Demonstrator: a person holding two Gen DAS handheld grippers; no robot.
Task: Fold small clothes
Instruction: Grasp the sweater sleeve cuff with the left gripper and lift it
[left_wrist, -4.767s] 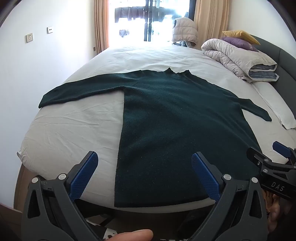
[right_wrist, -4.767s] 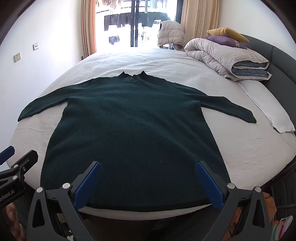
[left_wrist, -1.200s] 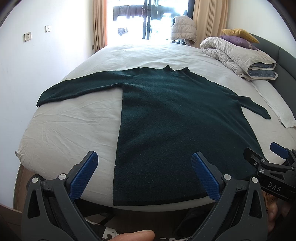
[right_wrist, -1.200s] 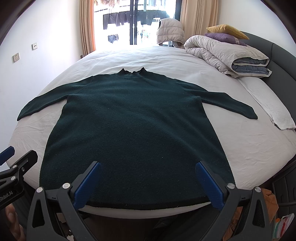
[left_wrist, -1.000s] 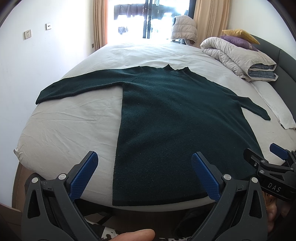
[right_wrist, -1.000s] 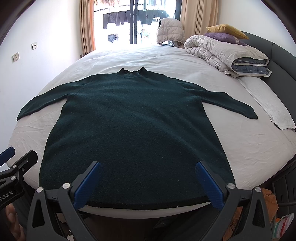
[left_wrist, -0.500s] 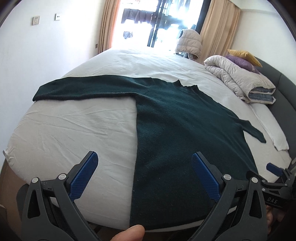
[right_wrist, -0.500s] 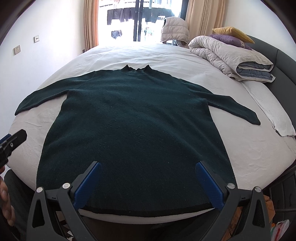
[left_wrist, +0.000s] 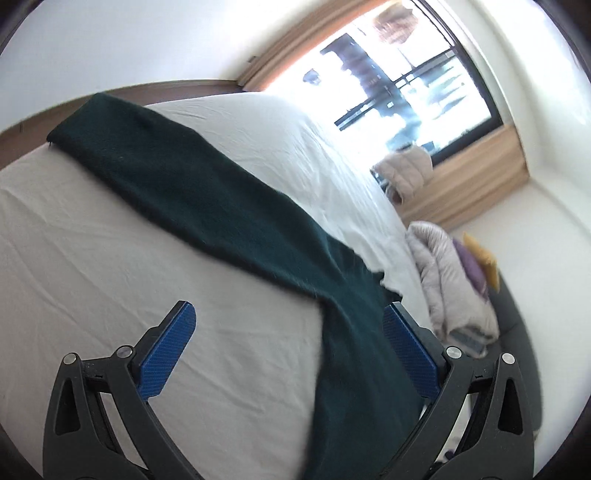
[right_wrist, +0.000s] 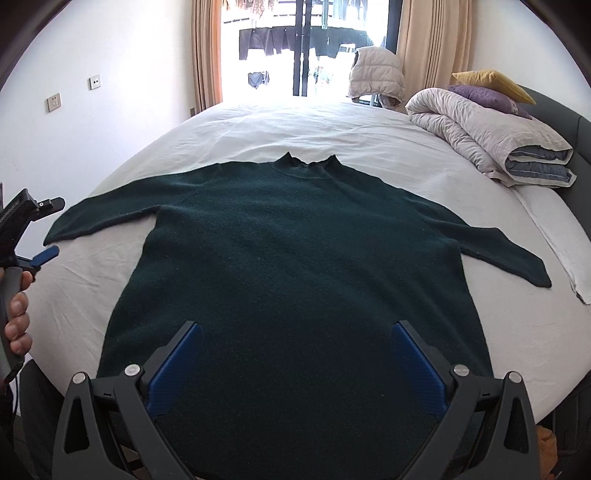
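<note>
The sweater (right_wrist: 295, 258) lies flat and unfolded on the bed (right_wrist: 295, 125), sleeves spread, while both the left claw (left_wrist: 288, 354) and right claw (right_wrist: 293, 365) hang open, gripping nothing, so all folding remains.

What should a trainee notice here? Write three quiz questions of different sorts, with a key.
1. True or false: the dark green sweater lies spread flat on the bed.
2. Which is open: A left gripper only, B right gripper only, C both?
3. Fill in: the folded duvet carries a purple and a ____ pillow.

Key: 1 true; 2 C; 3 yellow.
</note>
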